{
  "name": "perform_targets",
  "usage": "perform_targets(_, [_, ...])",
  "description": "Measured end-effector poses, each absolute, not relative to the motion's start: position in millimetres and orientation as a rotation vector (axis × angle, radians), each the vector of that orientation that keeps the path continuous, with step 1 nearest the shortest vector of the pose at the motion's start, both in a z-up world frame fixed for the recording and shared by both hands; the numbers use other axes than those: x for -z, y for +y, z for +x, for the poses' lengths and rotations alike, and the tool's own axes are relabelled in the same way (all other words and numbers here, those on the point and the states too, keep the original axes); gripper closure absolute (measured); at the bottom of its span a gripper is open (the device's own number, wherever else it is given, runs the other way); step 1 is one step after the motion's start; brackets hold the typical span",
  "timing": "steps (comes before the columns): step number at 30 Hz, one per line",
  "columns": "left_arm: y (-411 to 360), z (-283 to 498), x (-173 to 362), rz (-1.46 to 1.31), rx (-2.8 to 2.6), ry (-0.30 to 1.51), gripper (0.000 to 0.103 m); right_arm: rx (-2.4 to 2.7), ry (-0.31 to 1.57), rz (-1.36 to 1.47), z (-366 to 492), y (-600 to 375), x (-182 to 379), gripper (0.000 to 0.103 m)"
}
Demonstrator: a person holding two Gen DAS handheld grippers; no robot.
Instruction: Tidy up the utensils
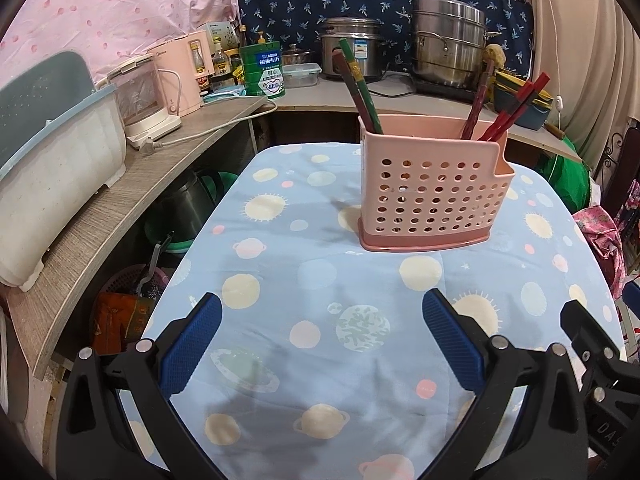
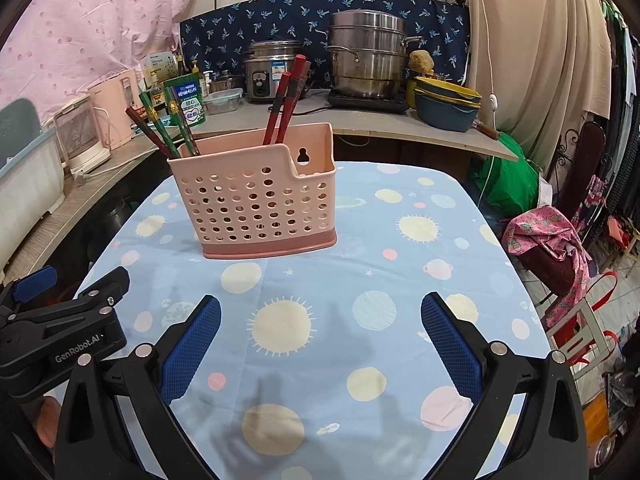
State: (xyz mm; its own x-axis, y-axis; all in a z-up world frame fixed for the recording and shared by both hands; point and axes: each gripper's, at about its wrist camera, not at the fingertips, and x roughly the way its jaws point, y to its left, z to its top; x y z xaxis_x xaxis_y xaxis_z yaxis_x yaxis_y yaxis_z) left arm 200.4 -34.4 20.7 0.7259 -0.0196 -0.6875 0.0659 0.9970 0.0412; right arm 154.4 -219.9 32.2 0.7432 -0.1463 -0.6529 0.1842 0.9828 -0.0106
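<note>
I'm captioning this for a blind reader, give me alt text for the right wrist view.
A pink perforated holder stands on a space-print tablecloth, with green chopsticks at its left end and red chopsticks near the middle. The open right gripper frames the foreground, empty; pots line the counter behind.

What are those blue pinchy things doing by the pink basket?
Both are open and holding nothing. The left hand-held gripper and right hand-held gripper hover over the blue planet-print tablecloth. The green chopsticks and red chopsticks already stand in the pink perforated plastic utensil basket.
</note>
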Motion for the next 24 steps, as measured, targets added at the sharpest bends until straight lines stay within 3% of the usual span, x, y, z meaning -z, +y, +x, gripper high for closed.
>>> perform_targets(24, [-40,196,-19,0.102,0.081,0.746,0.007,0.191,0.714,0.054,156,-224,-32,0.007])
